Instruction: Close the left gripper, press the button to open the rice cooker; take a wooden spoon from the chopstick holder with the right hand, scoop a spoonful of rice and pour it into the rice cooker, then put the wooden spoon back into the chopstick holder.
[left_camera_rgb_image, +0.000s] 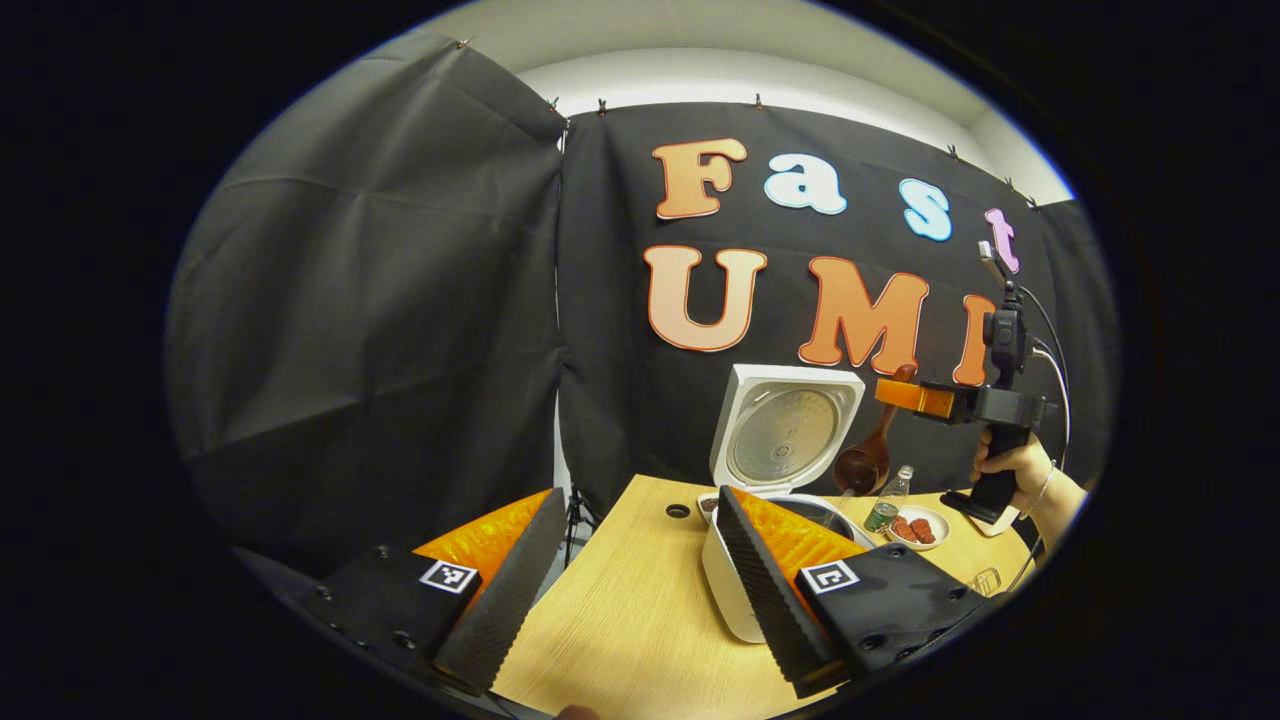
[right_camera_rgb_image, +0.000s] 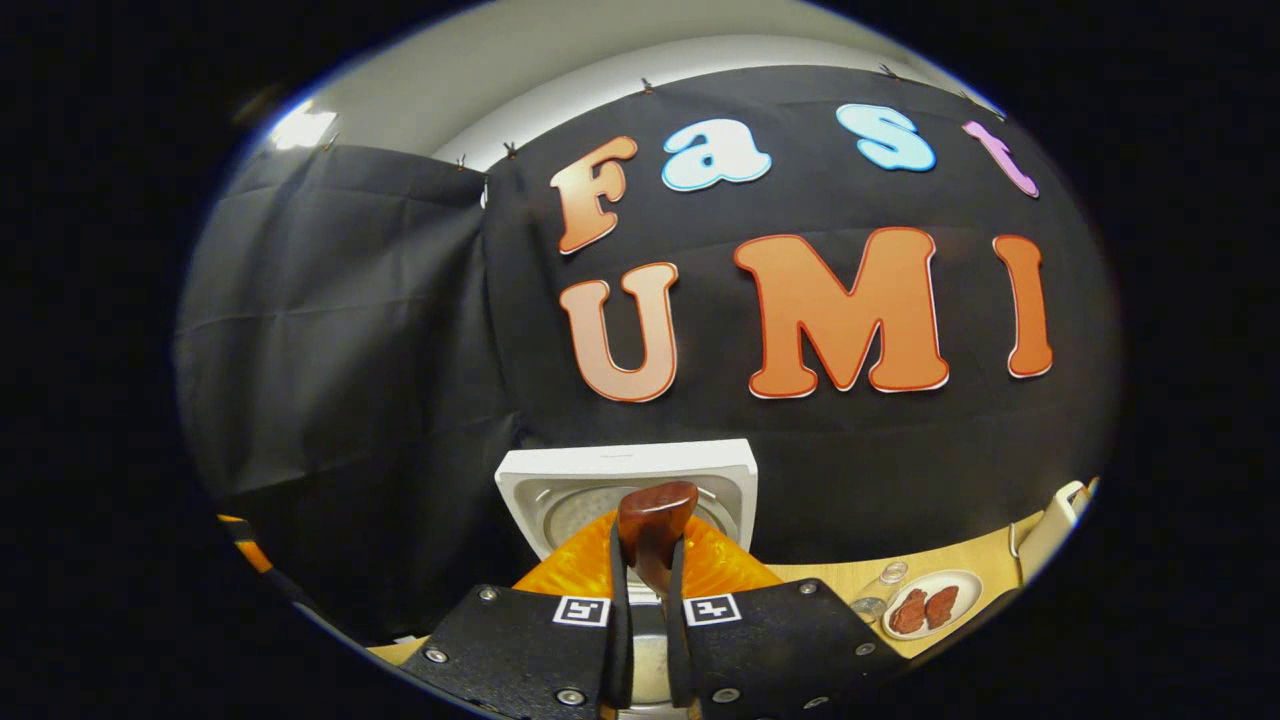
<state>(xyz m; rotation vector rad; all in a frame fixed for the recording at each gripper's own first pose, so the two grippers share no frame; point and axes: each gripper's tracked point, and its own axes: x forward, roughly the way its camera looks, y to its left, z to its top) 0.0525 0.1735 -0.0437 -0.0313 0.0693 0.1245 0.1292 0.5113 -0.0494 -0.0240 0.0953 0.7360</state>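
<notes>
The white rice cooker (left_camera_rgb_image: 728, 590) stands on the wooden table (left_camera_rgb_image: 620, 610) with its lid (left_camera_rgb_image: 785, 435) raised upright. My left gripper (left_camera_rgb_image: 638, 495) is open, its fingers spread wide low over the table's near edge, and the right finger overlaps the cooker's body. A hand holds my right gripper (left_camera_rgb_image: 905, 393) to the right of the lid, shut on the handle of a dark wooden spoon (left_camera_rgb_image: 865, 460) whose bowl hangs down over the cooker's right side. In the right gripper view, my right gripper (right_camera_rgb_image: 648, 560) clamps the spoon handle (right_camera_rgb_image: 655, 525) in front of the cooker lid (right_camera_rgb_image: 625, 470).
A small bottle (left_camera_rgb_image: 885, 500) and a white plate of red food (left_camera_rgb_image: 920, 528) stand right of the cooker; the plate (right_camera_rgb_image: 925, 605) also appears at lower right in the right gripper view. A small dark ring (left_camera_rgb_image: 678, 511) lies on the table left of the cooker.
</notes>
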